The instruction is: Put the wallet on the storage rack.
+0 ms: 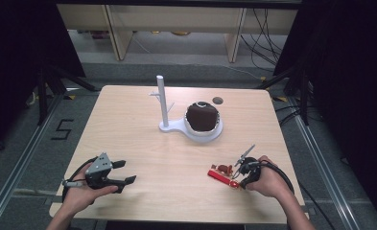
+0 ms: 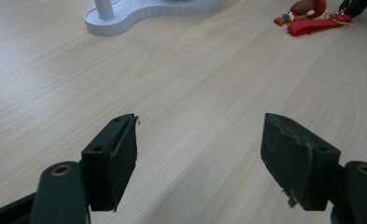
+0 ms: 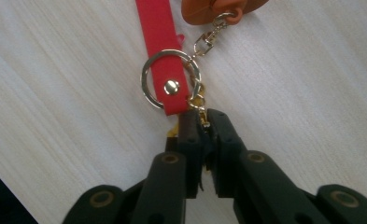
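**poster1:** Black jaws of the right hand-held gripper [image 3: 203, 122] are sitting closest to the lens in the right gripper view, and they're pinching together on the gold clasp end of the keychain [image 3: 172, 86]. Red strap and a gold ring are lying flat on the counter [image 3: 59, 93] just past the tips, and a brown charm [image 3: 209, 9] is hanging off the chain at the top edge.

**poster2:** Yep, from the high view the keychain [image 1: 223, 173] is lying near the front right of the counter [image 1: 143, 143], right at the right hand-held gripper [image 1: 241, 178], with the person's hand wrapping around it.

**poster1:** And the left one?

**poster2:** Left hand-held gripper [image 1: 127, 172] is hanging out at the front left, jaws standing well apart with nothing between them. In its own view [image 2: 200, 154] it's pointing across bare wood toward the keychain [image 2: 312, 23].

**poster1:** Further back, a white stand [image 1: 169, 120] with a post is sitting mid-counter, a dark brown round thing [image 1: 201, 116] resting in its dish.
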Demonstrator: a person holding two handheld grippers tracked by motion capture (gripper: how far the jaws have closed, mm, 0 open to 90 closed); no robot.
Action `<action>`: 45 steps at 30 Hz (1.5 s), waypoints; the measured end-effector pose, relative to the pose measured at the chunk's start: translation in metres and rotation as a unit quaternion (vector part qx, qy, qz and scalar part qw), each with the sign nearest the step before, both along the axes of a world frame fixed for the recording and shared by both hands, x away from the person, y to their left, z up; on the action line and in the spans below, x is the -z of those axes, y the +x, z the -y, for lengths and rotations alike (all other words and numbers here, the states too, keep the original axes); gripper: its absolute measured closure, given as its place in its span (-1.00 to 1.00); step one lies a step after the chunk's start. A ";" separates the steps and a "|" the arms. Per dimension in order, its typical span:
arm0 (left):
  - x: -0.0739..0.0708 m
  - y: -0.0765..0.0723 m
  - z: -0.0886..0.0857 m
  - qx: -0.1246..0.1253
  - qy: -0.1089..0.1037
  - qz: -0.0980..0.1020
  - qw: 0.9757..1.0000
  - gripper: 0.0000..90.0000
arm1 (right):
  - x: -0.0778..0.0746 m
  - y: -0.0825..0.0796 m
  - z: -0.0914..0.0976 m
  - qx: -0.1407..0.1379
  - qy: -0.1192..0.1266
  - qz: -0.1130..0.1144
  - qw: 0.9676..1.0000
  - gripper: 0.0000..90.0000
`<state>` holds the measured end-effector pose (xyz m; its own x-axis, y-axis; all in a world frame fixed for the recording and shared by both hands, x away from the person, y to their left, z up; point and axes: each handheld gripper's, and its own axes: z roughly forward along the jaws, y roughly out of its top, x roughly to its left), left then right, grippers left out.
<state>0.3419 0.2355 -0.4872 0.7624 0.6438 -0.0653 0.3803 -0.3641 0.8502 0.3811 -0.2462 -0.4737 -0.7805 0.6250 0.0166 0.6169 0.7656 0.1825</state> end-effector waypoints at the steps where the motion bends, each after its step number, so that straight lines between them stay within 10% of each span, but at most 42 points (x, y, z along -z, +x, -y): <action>1: 0.000 0.000 0.000 0.001 0.001 -0.001 1.000 -0.41 | -0.001 0.001 0.000 0.000 0.001 -0.002 1.000 0.84; 15: -0.001 -0.001 0.001 0.000 0.006 0.001 1.000 -0.41 | -0.009 0.001 -0.001 0.014 0.008 -0.008 1.000 0.94; 29: -0.003 -0.002 0.005 0.013 0.002 0.003 1.000 -0.40 | -0.076 0.017 0.001 0.032 0.062 0.063 0.996 0.94; 45: -0.029 0.002 0.029 0.041 -0.034 0.035 0.998 -0.28 | -0.117 0.032 -0.025 0.005 0.130 0.125 0.984 0.94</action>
<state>0.3439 0.2068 -0.4580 0.8168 0.5747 -0.0502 0.2893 -0.3329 0.8975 0.4133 -0.2214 -0.3564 -0.7744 0.6325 -0.0151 0.5350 0.6675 0.5179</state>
